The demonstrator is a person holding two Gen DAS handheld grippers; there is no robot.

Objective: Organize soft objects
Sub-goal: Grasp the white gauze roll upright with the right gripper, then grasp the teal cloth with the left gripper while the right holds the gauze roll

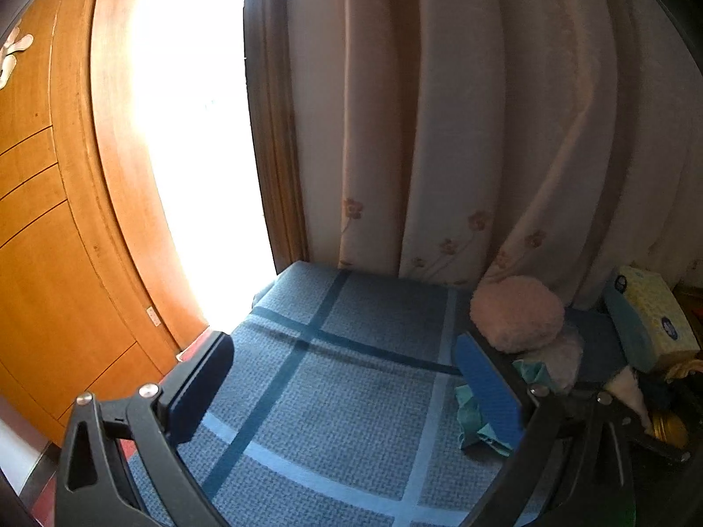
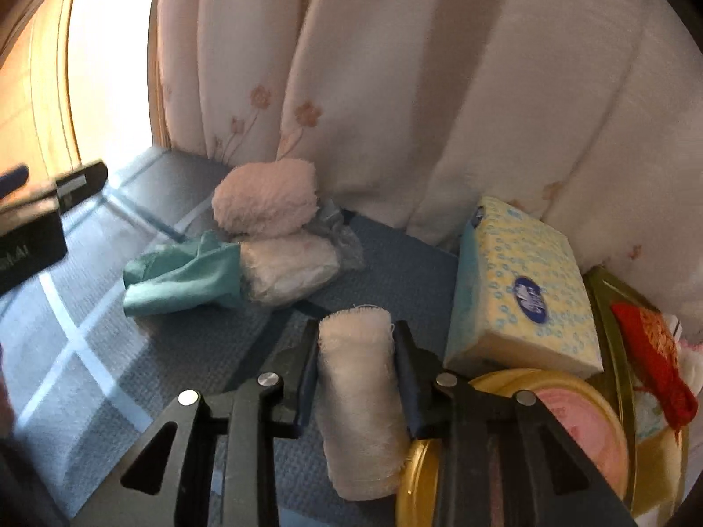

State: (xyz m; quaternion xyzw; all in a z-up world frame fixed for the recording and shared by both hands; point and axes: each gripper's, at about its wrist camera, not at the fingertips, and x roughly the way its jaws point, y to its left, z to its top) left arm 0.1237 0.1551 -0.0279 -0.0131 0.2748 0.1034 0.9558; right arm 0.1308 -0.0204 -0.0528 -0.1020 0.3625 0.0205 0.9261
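Note:
My right gripper (image 2: 356, 342) is shut on a white rolled towel (image 2: 360, 399), its pads pressing both sides of the roll just above the blue checked mat (image 2: 88, 351). Further back a pink fluffy roll (image 2: 266, 197) rests on a white bundle in clear plastic (image 2: 290, 268), with a crumpled teal cloth (image 2: 184, 276) to their left. My left gripper (image 1: 342, 377) hangs open over the mat (image 1: 351, 417) with nothing between its fingers. The pink roll (image 1: 518, 312) and teal cloth (image 1: 468, 421) lie just beyond its right finger (image 1: 487, 391).
A yellow-and-blue tissue pack (image 2: 523, 285) leans at the right, in front of a gold tin (image 2: 439, 474) with a pink lid and a red cloth (image 2: 659, 364). A flowered curtain (image 2: 395, 88) hangs behind the mat. A wooden wardrobe (image 1: 57, 219) stands at the left.

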